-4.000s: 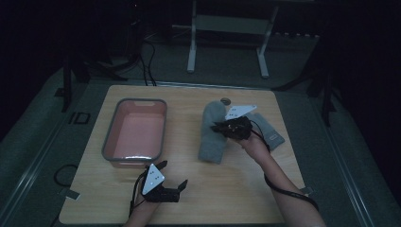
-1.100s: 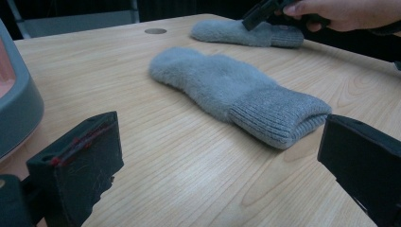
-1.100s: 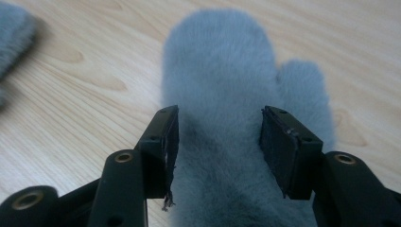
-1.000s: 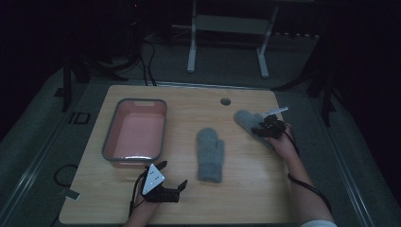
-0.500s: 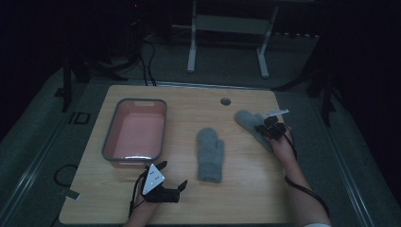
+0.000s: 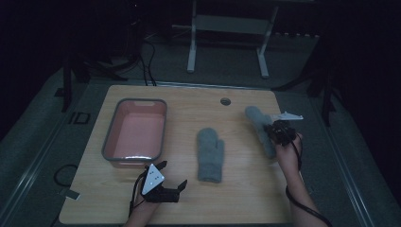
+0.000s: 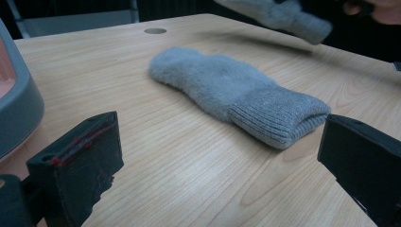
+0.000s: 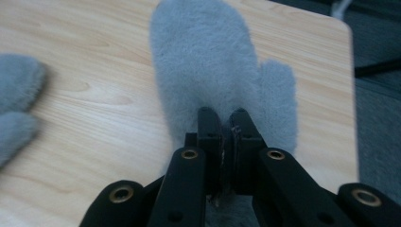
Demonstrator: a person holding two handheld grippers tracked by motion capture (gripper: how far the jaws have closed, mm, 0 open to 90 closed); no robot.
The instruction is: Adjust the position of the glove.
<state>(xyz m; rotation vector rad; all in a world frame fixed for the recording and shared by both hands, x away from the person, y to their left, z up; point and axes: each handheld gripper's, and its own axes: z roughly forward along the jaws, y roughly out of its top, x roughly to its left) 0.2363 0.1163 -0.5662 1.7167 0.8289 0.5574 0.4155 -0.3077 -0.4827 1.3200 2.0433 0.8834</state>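
Note:
A grey mitten (image 6: 210, 153) lies flat mid-table, cuff toward me; the left gripper view shows this mitten (image 7: 236, 94) just beyond the jaws. My left gripper (image 6: 173, 173) rests open at the table's front left, nothing between its jaws (image 7: 220, 146). A second grey mitten (image 6: 257, 120) is at the right edge, and my right gripper (image 6: 279, 131) is shut on its cuff end. In the right gripper view the closed jaws (image 8: 226, 123) pinch the fuzzy mitten (image 8: 203, 61), which hangs slightly above the wood. This raised mitten (image 7: 279, 16) also appears far off.
A pink tray with a grey rim (image 6: 109, 142) stands at the left of the wooden table, its corner (image 7: 19, 104) close to my left jaw. A round cable hole (image 6: 225, 101) sits near the far edge. The table's right edge is close to the held mitten.
The right gripper has closed on the right-hand mitten and raised it a little off the table. Four seconds ago that mitten lay over the middle one. The left gripper has stayed put.

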